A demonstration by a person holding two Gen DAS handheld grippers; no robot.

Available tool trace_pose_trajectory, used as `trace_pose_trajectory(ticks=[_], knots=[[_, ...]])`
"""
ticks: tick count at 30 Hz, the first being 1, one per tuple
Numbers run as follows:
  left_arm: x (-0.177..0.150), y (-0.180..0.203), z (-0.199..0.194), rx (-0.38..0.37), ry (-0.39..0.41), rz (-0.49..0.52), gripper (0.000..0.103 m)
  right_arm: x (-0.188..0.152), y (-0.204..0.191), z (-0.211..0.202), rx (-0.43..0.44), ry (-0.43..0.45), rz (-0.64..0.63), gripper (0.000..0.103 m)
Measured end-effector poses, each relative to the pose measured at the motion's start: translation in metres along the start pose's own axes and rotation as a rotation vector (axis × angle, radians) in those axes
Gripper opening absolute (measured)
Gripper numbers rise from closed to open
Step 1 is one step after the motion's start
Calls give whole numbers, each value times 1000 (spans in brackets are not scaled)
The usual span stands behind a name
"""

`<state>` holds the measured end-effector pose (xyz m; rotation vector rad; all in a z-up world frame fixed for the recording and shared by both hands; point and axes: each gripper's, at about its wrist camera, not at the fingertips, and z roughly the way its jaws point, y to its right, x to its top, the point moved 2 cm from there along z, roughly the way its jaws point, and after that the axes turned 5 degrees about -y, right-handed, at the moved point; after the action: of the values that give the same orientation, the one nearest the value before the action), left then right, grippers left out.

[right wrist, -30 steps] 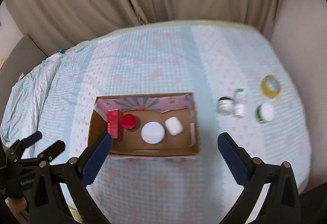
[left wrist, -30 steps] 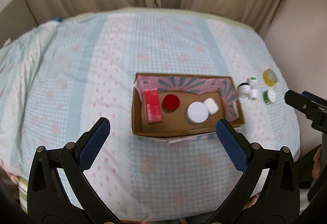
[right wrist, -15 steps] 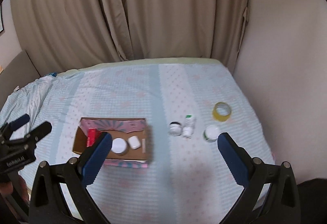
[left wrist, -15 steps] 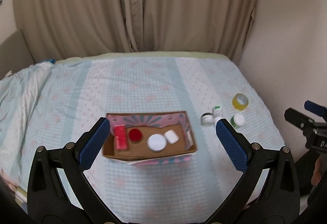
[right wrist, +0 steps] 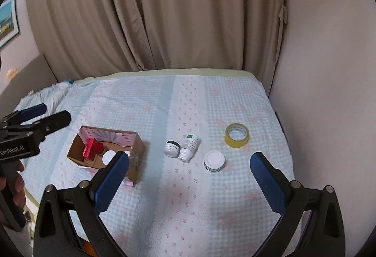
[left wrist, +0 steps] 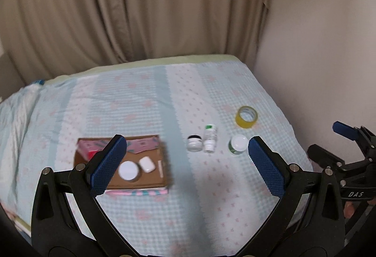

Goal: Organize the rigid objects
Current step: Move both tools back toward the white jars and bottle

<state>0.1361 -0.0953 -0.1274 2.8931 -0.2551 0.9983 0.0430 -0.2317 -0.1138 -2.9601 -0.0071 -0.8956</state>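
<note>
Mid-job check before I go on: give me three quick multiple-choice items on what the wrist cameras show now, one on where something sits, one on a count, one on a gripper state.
1. Where is the yellow tape roll?
A. inside the cardboard box
B. on the bedspread, right of the bottles
C. held in a gripper

2. How many items lie loose on the bedspread outside the cardboard box?
A. two
B. four
C. six

3. How is the right hand-held gripper?
A. open and empty
B. shut on the tape roll
C. shut on a jar

Answers:
1 B: the roll sits alone on the cloth, beyond the white-lidded jar.
2 B: the roll, the white-lidded jar, the lying white bottle and the black-lidded jar.
3 A: its blue pads stand wide apart with only cloth between them.
</note>
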Motion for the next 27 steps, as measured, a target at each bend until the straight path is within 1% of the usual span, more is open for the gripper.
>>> trace_pose_trajectory(ticks=[2, 5, 10, 15, 17, 18, 21, 23, 27], knots=[[9, 17, 20, -8, -34, 30, 103, -1, 11, 9, 7, -8, 8, 103], [20, 33, 55, -36, -98, 63, 103, -3, 26, 32, -9, -38, 11, 103], [37, 48, 117, -76, -178, 121, 103, -5, 45, 67, -8, -76, 63, 103], [46, 61, 195, -103, -267, 175, 103, -11, 60, 111, -53, -117, 77, 103], [44, 65, 230, -121, -314, 182, 103, -15, 66, 128, -67, -126, 86, 103], [42, 67, 253, -129, -346, 186, 103, -18, 69, 143, -70, -138, 96, 103], [32, 72, 304, -129, -415, 210, 103, -26, 78, 175, -69, -153, 125, 103], [23, 74, 336, -127, -459, 227, 99, -33, 81, 198, -74, -160, 135, 103], [6, 75, 387, -114, -521, 249, 94, -45, 84, 242, -76, -164, 132, 103]])
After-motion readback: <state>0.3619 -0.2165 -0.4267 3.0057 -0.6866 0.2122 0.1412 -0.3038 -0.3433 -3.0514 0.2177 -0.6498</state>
